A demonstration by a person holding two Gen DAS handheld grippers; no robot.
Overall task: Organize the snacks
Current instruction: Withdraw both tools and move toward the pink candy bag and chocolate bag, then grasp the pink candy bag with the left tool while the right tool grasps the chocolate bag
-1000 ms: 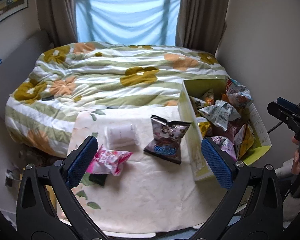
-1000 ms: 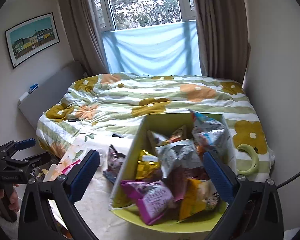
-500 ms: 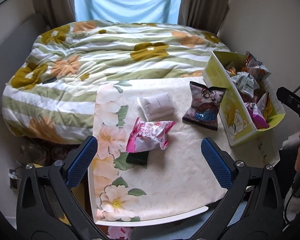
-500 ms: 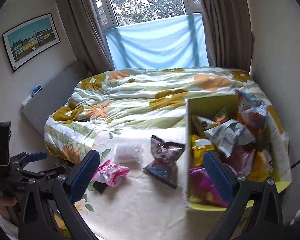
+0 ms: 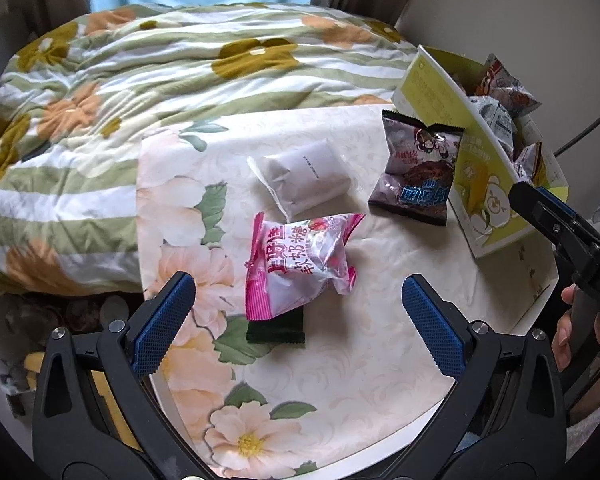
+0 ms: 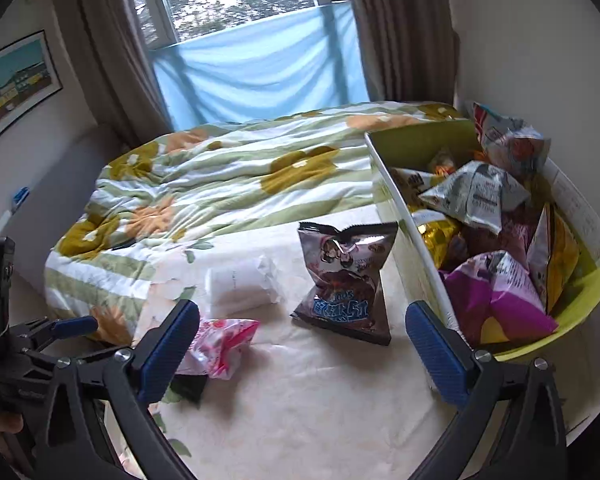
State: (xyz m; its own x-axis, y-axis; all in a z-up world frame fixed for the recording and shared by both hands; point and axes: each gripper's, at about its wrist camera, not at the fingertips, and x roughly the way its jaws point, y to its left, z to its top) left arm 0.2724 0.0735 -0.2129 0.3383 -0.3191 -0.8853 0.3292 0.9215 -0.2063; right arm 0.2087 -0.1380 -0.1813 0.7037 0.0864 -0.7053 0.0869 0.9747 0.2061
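Snacks lie in two groups: four loose packets on the flowered tablecloth [image 5: 340,380] and a heap in the yellow-green box [image 6: 388,184] at the table's right edge. Loose are one pink packet [image 5: 300,256], one white packet [image 5: 304,176] just behind it, one brown packet [image 5: 416,172] leaning close to the box wall, and one dark green packet [image 5: 276,326] lying flat, partly under the pink one. Inside the box at least six bags show, among them a grey one [image 6: 476,196], a purple one [image 6: 496,300] and a gold one [image 6: 436,232]; those beneath are too hidden to count. Left gripper [image 5: 298,320] hangs over the near part of the table with its two blue pads spread wide and nothing between them, the pink packet just ahead. Right gripper [image 6: 300,344] is likewise spread and empty, the brown packet lying ahead of its gap. Behind the table is a bed with a flowered quilt [image 6: 220,176], then a window with curtains [image 6: 112,60], and one framed picture [image 6: 12,84] on the left wall.
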